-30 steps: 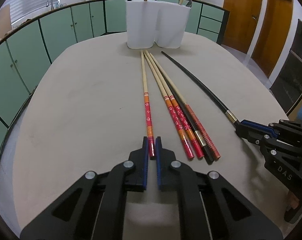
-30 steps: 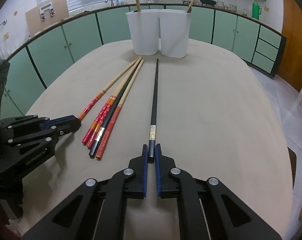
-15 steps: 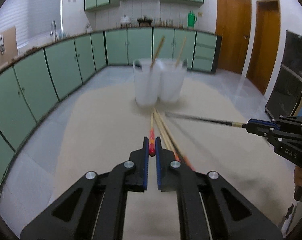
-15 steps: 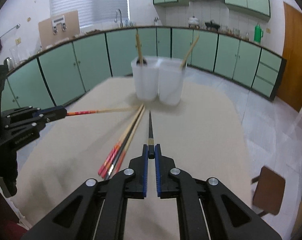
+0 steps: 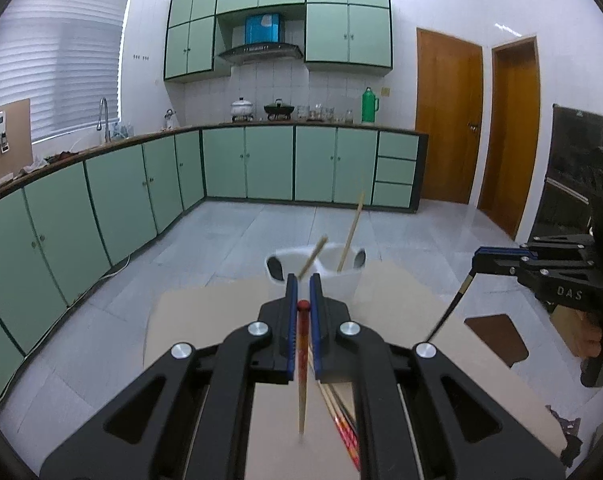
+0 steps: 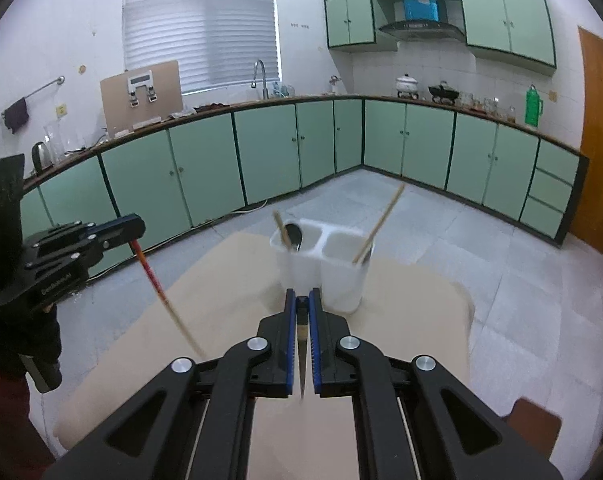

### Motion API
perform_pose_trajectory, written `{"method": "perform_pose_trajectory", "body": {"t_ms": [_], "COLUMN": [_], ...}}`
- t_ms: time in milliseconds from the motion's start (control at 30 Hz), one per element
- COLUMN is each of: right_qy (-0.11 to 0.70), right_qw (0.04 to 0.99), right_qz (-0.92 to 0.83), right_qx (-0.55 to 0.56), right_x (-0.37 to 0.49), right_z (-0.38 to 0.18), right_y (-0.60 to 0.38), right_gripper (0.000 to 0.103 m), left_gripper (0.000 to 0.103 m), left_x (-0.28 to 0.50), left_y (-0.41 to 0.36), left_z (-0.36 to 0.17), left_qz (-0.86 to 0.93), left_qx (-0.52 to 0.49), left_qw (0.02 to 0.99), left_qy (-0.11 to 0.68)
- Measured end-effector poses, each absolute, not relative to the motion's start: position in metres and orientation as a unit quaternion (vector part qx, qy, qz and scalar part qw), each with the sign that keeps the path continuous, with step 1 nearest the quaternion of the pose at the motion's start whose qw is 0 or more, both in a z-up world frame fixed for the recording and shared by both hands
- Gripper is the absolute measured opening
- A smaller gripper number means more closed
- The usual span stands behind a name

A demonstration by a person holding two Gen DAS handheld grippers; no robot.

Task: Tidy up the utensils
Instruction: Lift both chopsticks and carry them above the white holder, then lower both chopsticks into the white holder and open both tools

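In the left wrist view, the left tongs (image 5: pixel 303 292) covered the lower wall of the white holder (image 5: pixel 351 276), and their black frame hid most of the chopsticks lying on the worktop (image 5: pixel 401 292); only a short stretch of them (image 5: pixel 341 424) showed at lower centre. The tip of the red chopstick (image 5: pixel 302 360) smeared into blur near the bottom. The black chopstick (image 5: pixel 449 308) at right was motion-blurred towards its lower end. In the right wrist view, that chopstick (image 6: pixel 301 344) appeared end-on between the right tongs (image 6: pixel 301 308), its length unreadable. What lay inside the holder's (image 6: pixel 341 276) right compartment could not be made out.
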State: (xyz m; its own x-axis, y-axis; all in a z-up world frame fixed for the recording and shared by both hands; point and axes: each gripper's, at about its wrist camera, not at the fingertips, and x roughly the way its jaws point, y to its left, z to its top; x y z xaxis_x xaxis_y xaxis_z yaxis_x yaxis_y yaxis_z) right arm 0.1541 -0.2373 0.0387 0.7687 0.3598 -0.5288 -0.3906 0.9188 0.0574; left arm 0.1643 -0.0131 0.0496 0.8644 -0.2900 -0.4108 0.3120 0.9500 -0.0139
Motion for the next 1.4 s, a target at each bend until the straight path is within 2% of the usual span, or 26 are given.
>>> {"method": "perform_pose_trajectory", "body": {"t_ms": [433,567,867,1167,1333,1400], "right_qy": [0.198,0.180,0.194,0.241,0.232,0.227], "right_qw": [0.961,0.967,0.970,0.960,0.963,0.965], "right_qz": [0.195,0.181,0.150,0.145,0.138,0.134], "right_qx": [-0.018,-0.013,-0.005,-0.012,-0.001,0.001], "right_x": [0.224,0.255,0.323,0.346,0.337,0.330], "right_z": [0.143,0.156,0.123,0.071,0.070,0.073], "right_y": [-0.244,-0.238,-0.226,-0.214,-0.225,-0.231], "right_gripper": [0.006,0.006,0.006,0.007,0.023,0.027], "left_gripper": [0.005,0.005,0.005,0.007,0.009,0.010], "left_x": [0.221,0.252,0.321,0.365,0.359,0.353], "left_y": [-0.025,-0.040,-0.072,-0.073,-0.059,-0.054], "left_z": [0.137,0.156,0.135,0.082,0.078,0.080], "left_qz": [-0.153,-0.149,-0.145,-0.156,-0.150,-0.147], "left_qx": [0.025,0.028,0.033,0.024,0.024,0.026], "left_qw": [0.981,0.984,0.985,0.976,0.975,0.976], "left_qy": [0.112,0.089,0.084,0.153,0.163,0.162]}}
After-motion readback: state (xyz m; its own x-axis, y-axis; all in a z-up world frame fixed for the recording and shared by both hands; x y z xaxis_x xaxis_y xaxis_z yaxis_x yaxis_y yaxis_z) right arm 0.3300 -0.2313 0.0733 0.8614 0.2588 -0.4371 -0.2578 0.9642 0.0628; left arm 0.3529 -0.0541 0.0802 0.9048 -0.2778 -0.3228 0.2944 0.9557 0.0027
